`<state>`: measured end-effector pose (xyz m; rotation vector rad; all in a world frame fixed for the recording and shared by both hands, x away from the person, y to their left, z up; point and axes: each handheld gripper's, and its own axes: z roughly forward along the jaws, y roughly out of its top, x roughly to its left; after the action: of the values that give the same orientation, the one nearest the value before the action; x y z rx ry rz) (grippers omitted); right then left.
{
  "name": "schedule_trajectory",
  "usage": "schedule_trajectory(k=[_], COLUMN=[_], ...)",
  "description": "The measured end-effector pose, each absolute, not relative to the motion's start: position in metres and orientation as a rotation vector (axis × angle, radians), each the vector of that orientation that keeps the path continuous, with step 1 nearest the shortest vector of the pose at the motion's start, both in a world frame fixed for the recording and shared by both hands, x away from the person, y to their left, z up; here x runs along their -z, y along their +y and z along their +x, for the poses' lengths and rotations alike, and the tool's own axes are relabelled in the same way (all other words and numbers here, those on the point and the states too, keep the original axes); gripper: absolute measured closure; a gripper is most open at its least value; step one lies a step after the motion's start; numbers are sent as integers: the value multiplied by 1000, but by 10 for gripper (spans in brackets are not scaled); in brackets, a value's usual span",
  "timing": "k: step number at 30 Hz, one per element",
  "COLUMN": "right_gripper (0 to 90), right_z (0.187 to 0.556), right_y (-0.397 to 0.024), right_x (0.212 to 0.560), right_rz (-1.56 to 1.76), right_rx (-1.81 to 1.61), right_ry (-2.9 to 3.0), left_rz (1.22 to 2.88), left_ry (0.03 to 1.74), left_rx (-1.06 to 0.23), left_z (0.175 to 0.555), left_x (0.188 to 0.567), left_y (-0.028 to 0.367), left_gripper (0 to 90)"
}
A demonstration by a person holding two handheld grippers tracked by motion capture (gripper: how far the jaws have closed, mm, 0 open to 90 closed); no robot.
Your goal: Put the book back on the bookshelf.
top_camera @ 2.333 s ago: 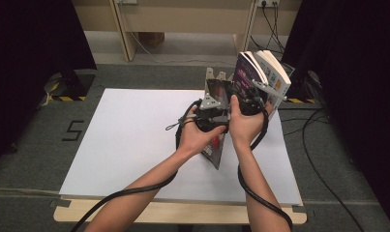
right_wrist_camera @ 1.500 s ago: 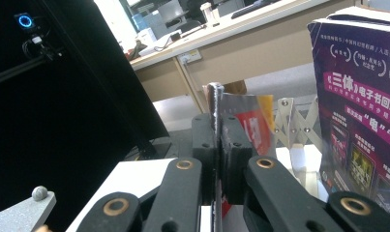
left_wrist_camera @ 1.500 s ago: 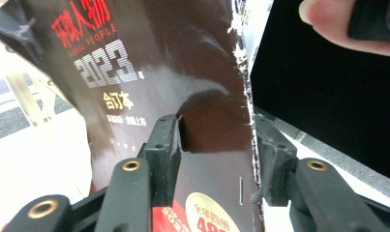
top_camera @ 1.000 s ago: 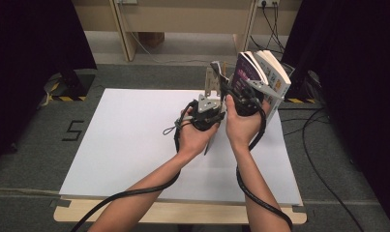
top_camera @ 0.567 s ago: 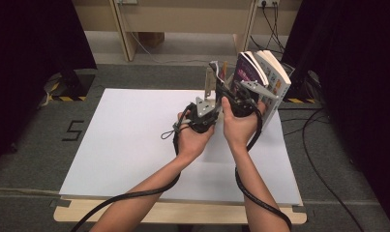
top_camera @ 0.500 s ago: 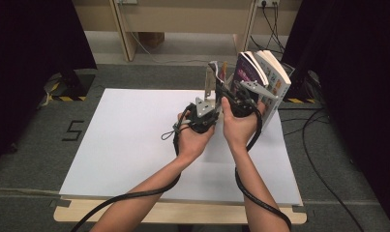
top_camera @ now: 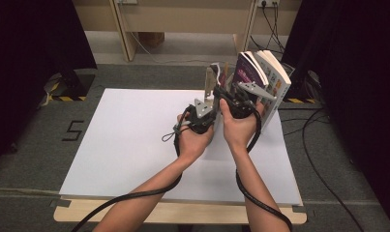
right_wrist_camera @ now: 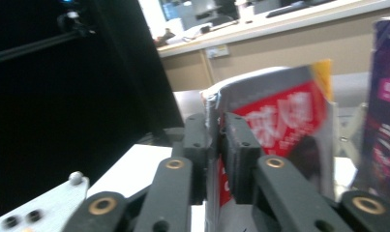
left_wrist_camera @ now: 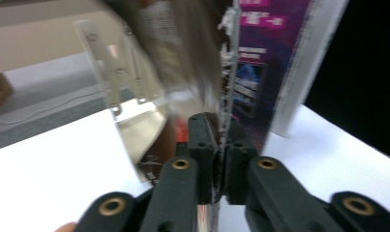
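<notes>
Grippers [top_camera: 217,104] nudged farther along white table [top_camera: 134,145] on grey floor [top_camera: 33,145]

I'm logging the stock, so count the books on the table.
3, possibly more hidden: a thin red-and-grey paperback held upright between the hands, a purple-covered book upright beside it, and a white-covered book with yellow patches leaning at the far right.

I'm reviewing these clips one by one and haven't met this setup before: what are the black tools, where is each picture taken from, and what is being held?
A person holds a two-jaw hand-held gripper in each hand: left hand-held gripper, right hand-held gripper. The high view looks down on a white table. The other two pictures come from cameras riding on the grippers, looking along their black jaws. Books stand in a clear bookstand at the far right. Both grippers pinch a thin red-covered book; the right one's jaws have just been opening a little.
</notes>
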<state>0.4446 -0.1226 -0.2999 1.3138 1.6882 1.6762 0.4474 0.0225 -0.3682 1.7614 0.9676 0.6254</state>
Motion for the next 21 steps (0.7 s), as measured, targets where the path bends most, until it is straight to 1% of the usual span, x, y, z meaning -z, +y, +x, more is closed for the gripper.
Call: schedule_trajectory(k=[1, 2, 3, 5, 7, 11, 12, 13, 14, 15, 18, 19, 21], right_gripper=[758, 758, 720, 703, 697, 697, 697, 697, 697, 697, 698, 698, 697], right_z=[444, 444, 441, 438, 436, 425, 425, 420, 420, 415, 405, 405, 396], right_y=[-123, -123, -124, -128, -132, -161, -161, -176, -176, -190, -210, -210, -229], right_x=[299, 299, 298, 298, 298, 303, 303, 309, 309, 318, 335, 335, 355], right_rz=[1302, 1302, 1292, 1282, 1283, 1342, 1342, 1368, 1368, 1409, 1450, 1450, 1496], right_rx=[-1689, -1689, -1705, -1717, -1734, -1717, -1717, -1696, -1696, -1681, -1630, -1630, -1582], right_ry=[1699, 1699, 1709, 1705, 1693, 1630, 1630, 1617, 1617, 1607, 1599, 1599, 1585], left_rz=[1754, 1754, 1752, 1743, 1745, 1721, 1721, 1714, 1714, 1707, 1693, 1693, 1684], left_ry=[976, 976, 978, 982, 984, 988, 988, 985, 985, 984, 979, 979, 973], left_rx=[-622, -622, -635, -630, -629, -618, -618, -615, -615, -604, -595, -595, -591], left_z=[448, 448, 448, 448, 449, 449, 449, 450, 450, 450, 450, 450, 450], left_x=[368, 368, 368, 368, 368, 369, 369, 369, 369, 370, 372, 372, 373], left_y=[24, 24, 26, 27, 28, 33, 33, 34, 34, 36, 39, 39, 43], left_gripper=[864, 865, 865, 865, 866, 866, 866, 866, 866, 866, 866, 866, 866])
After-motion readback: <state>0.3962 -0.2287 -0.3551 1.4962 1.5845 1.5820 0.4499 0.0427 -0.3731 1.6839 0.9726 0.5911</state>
